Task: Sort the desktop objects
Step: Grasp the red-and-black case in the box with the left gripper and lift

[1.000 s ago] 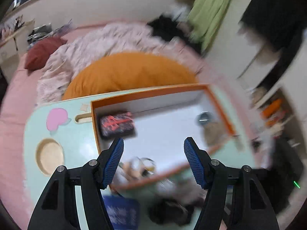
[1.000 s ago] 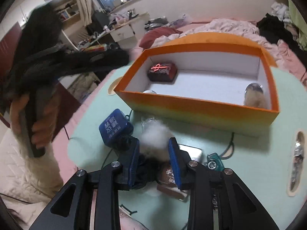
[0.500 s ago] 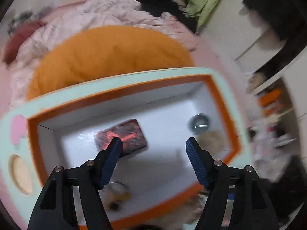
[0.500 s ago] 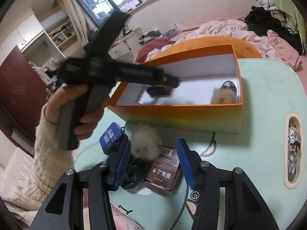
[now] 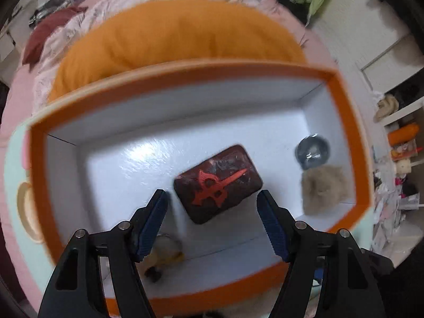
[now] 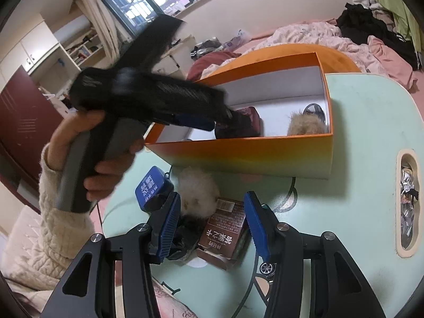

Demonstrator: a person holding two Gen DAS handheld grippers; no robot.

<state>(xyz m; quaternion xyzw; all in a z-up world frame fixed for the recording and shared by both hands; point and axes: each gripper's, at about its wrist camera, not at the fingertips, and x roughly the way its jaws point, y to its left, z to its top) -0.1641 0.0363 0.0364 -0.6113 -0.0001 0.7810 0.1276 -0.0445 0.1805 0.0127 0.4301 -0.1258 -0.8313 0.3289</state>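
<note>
The left gripper (image 5: pixel 212 204) is pointing down into the orange box (image 5: pixel 37 164), jaws spread wide and just been opening a bit more, nothing pinched between them. The dark red case with the red emblem (image 5: pixel 218 184) lies flat on the white floor of the box right ahead of the tips, sort of framed by the two blue pads but not touched. Off to the right in the same box there's a tan fur pompom (image 5: pixel 324 190) with a small round grey dish (image 5: pixel 312 152) just behind it, and by the left finger, near the front wall, a pale yellowish thing that's too blurred to name. Over on the other side, the right gripper (image 6: pixel 210 222) hangs above the mint green table (image 6: pixel 371 137) in front of the box, jaws partway apart, empty, having opened up in the last second. Between and below its pads sits the clutter: a white fluffy pompom (image 6: pixel 197 193), a brown snack packet with Chinese print (image 6: pixel 225 228), something black and crumpled under the left pad, and a blue pouch (image 6: pixel 152 188) just to the left. A toy car wheel (image 6: pixel 266 267) pokes out by the right finger. The person's left hand (image 6: pixel 98 164), cream knit sleeve, holds the other gripper across the box's left end.
</note>
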